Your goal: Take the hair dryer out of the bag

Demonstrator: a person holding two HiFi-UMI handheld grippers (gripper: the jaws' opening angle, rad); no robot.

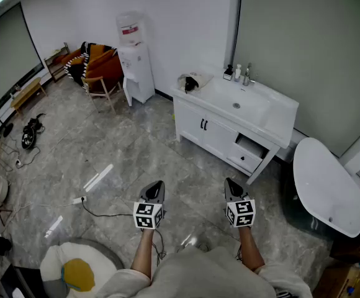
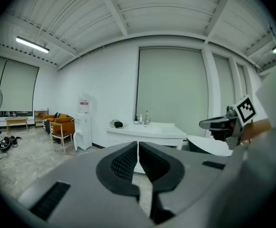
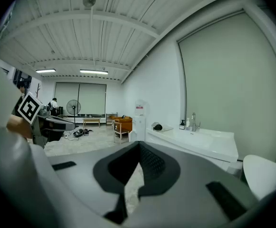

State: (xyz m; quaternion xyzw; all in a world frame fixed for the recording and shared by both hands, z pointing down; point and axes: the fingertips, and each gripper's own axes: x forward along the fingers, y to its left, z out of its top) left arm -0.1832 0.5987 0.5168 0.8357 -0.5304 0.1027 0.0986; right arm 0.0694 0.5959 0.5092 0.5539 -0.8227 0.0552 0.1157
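1. Head view first, and the big picture is a pale grey stone floor (image 1: 105,160). The person stands out in the open middle of it, well apart from every fixture, so I'd judge the approach hasn't started.
2. Against the far wall is the white vanity counter (image 1: 280,118), with a sink basin (image 1: 237,106) sunk in its top. The bathtub (image 1: 326,185) is just beside its right end, and the water dispenser (image 1: 134,58) stands off its left end.
3. There's the bag (image 1: 191,82), parked on the counter's left end near the back corner, clear of the basin. A dark shape shows at its mouth, likely the hair dryer, though it's too small to be sure.
4. The left gripper (image 1: 158,185) has its jaws pressed together with nothing between them, and the right gripper (image 1: 229,182) is the same. They're held side by side, aimed roughly toward the counter, which reads as a carrying pose before walking in.
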